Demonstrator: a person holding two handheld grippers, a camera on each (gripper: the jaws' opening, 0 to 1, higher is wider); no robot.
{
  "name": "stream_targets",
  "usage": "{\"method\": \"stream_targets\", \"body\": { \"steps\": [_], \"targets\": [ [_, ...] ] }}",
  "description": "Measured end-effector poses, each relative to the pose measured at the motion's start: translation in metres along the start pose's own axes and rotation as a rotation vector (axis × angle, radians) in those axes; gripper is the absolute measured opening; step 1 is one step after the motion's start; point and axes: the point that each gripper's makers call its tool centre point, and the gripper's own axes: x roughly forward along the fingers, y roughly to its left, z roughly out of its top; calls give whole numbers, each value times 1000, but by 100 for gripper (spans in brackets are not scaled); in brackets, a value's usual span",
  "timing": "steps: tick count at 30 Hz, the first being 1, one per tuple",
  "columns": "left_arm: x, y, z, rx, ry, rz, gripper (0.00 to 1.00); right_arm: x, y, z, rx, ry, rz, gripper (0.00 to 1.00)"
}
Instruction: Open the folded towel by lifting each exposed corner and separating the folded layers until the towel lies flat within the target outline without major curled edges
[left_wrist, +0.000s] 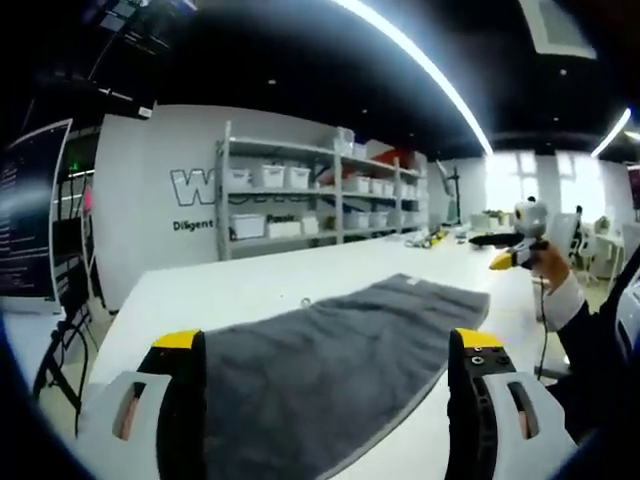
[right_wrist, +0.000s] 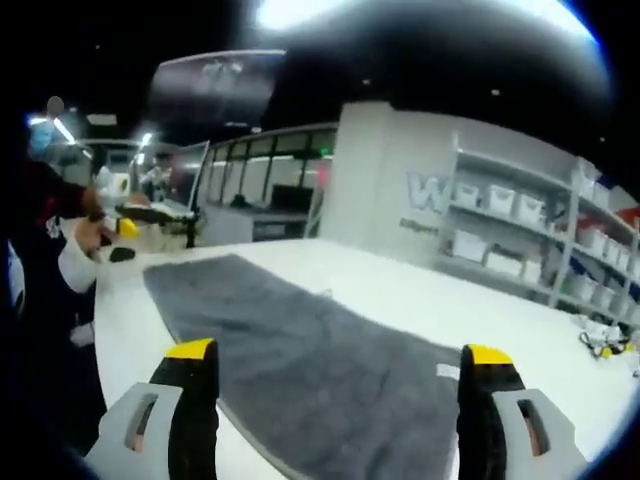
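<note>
A dark grey towel (left_wrist: 340, 345) lies spread in a long strip on the white table (left_wrist: 220, 290). My left gripper (left_wrist: 328, 345) hovers over its near end, its yellow-tipped jaws wide apart and holding nothing. Beyond the towel's far end a hand holds my right gripper (left_wrist: 512, 255) above the table. In the right gripper view the same towel (right_wrist: 300, 350) runs away to the left, with a small white tag (right_wrist: 447, 371) near its edge. There my right gripper (right_wrist: 338, 355) stands open over the cloth, and my left gripper (right_wrist: 122, 228) shows at the far end in a hand.
Metal shelves (left_wrist: 300, 195) with white bins line the lettered back wall. A dark monitor (left_wrist: 35, 215) stands left of the table. Small yellow and black items (right_wrist: 600, 345) lie on the table's far part. Glass partitions (right_wrist: 260, 190) close the room behind.
</note>
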Motion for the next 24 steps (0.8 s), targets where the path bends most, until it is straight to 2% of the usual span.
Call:
{"method": "stream_targets", "body": {
  "steps": [11, 24],
  "targets": [
    [-2, -2, 0, 9, 11, 3, 100, -19, -19, 4, 6, -20, -47, 100],
    [-5, -1, 4, 13, 8, 11, 100, -22, -25, 4, 14, -25, -48, 100]
  ]
}}
